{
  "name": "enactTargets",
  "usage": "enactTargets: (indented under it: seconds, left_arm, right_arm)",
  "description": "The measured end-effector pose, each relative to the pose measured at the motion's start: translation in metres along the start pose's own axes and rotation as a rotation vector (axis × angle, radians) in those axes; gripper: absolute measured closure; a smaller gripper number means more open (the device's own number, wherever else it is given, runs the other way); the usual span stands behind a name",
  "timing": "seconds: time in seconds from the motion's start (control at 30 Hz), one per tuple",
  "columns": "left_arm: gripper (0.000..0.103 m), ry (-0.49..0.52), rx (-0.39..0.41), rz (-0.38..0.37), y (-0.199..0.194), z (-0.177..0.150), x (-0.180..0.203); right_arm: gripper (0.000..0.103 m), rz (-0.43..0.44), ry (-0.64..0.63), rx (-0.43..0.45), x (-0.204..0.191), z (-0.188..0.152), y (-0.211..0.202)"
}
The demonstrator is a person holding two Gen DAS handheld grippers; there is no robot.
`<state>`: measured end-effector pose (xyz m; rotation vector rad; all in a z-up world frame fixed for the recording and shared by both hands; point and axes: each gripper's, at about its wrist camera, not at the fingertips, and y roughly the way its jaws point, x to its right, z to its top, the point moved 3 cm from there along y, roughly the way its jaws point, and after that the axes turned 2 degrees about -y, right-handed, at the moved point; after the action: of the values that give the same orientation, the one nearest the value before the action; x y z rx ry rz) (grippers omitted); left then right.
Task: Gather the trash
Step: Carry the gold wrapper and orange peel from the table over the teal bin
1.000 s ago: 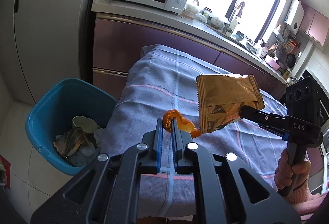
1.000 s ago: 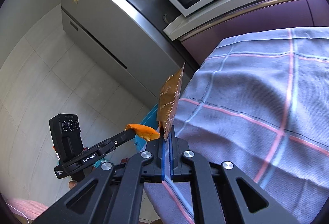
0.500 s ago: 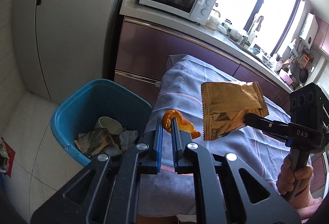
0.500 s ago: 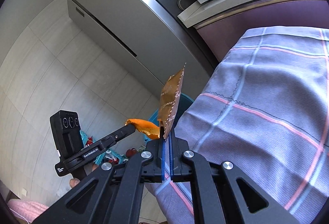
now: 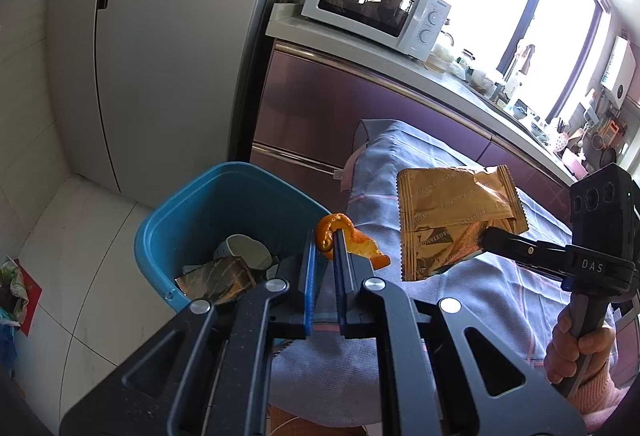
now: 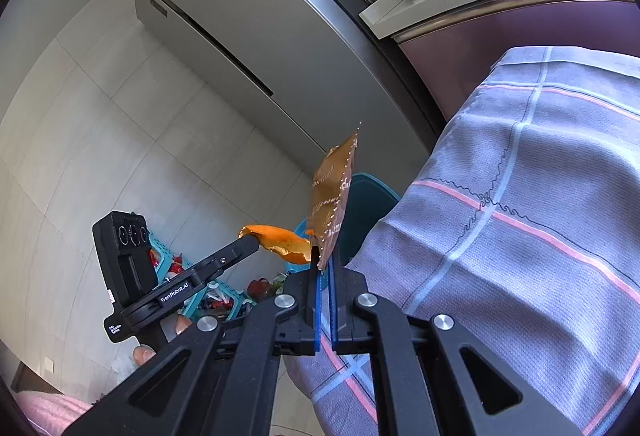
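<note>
My left gripper (image 5: 325, 236) is clamped on a curled orange peel (image 5: 347, 239) at its fingertips, just above the near rim of the blue plastic trash bin (image 5: 208, 212). My right gripper (image 6: 325, 254) pinches a crinkled gold foil snack wrapper (image 6: 333, 196) by its bottom edge, upright, over the checked purple tablecloth (image 6: 520, 220) edge beside the bin.
</note>
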<state>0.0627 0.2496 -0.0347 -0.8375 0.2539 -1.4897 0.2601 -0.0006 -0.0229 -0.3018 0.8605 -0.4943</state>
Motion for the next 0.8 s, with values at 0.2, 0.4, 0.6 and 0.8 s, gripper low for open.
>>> enactTargets:
  seconds: [0.2,0.4,0.6,0.8]
  left_arm:
    - [0.094,-0.017,-0.001,0.018,0.001,0.000,-0.012]
    - [0.094,-0.023,-0.004,0.041,0.003,-0.001,-0.017]
    - [0.094,-0.024,-0.005,0.058,0.005,-0.003,-0.021]
    - [0.094,-0.027,-0.006,0.065,0.004,-0.006,-0.025]
  right_arm:
    - [0.101,-0.002,-0.013,-0.024,-0.006,0.001,0.011]
    - [0.101,-0.002,-0.017,-0.046,-0.010,0.001,0.022]
    - [0.101,-0.004,-0.027,-0.063,-0.015,0.002,0.029]
    - [0.101,-0.011,-0.033,-0.077,-0.020,0.003,0.039]
